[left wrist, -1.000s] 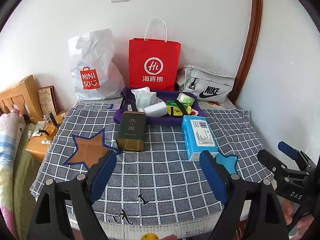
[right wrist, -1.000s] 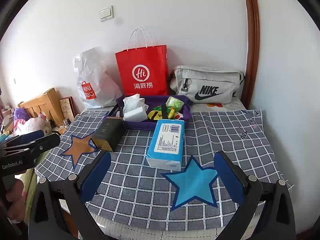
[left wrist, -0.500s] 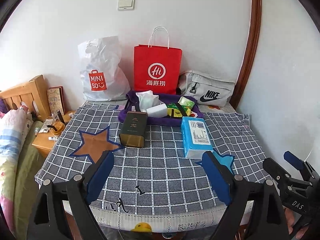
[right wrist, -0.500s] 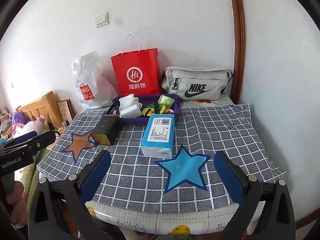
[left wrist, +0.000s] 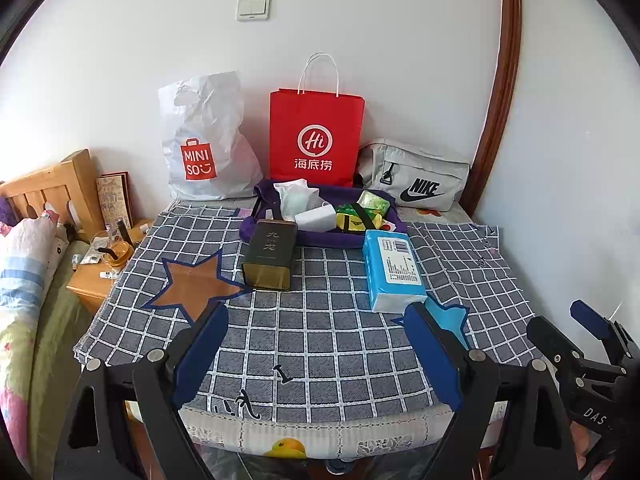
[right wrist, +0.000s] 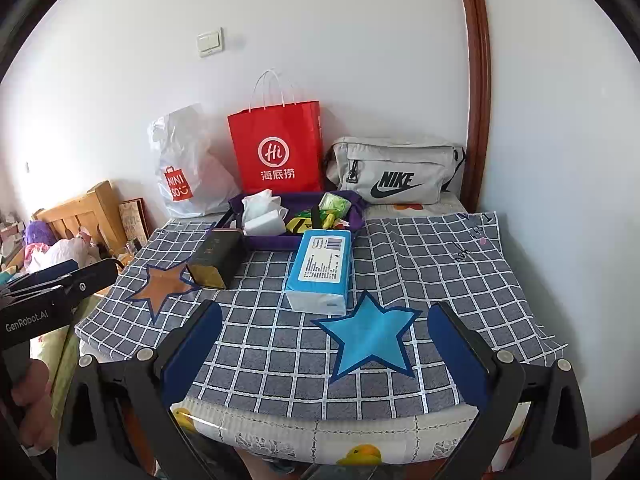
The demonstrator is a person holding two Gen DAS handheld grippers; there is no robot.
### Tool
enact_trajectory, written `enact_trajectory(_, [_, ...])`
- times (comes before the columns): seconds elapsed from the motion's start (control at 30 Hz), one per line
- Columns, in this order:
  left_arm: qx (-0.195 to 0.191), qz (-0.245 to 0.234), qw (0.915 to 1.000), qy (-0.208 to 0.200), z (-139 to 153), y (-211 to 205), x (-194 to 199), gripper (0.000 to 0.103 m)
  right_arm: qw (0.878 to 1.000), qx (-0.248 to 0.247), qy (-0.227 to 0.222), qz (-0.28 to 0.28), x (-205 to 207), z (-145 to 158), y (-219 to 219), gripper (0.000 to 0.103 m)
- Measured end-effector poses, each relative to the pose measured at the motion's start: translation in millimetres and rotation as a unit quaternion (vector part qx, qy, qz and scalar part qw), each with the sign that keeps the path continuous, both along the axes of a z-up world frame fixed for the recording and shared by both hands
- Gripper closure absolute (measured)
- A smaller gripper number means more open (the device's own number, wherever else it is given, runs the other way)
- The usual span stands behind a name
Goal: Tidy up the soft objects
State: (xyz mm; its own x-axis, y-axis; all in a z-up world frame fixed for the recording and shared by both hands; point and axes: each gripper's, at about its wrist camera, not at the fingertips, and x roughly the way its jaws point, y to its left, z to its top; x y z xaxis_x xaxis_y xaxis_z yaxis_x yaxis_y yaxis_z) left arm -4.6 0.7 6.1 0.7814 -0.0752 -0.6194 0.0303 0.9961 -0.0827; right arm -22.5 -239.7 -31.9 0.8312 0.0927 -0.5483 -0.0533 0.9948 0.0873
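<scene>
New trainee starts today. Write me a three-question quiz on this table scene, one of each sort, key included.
1. True or false: the blue tissue pack lies inside the purple tray.
2. Which lies nearest the orange star? A) the dark tin B) the grey Nike bag C) the red paper bag
3. Fill in: both the left gripper and the right gripper are ____ and hold nothing.

Key
1. False: it lies on the checked cloth, in front of the tray and just behind the blue star.
2. A
3. open
</scene>
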Motion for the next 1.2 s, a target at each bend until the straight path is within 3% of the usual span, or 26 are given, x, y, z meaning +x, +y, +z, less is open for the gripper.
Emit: enact_trajectory(1.2, [-0.006,-0.003,0.9999,0.009,-6.1,2.3,0.4,0.014,1.0,-0.011,-0.006,0.0,-5.0,1.7,5.0,0.002])
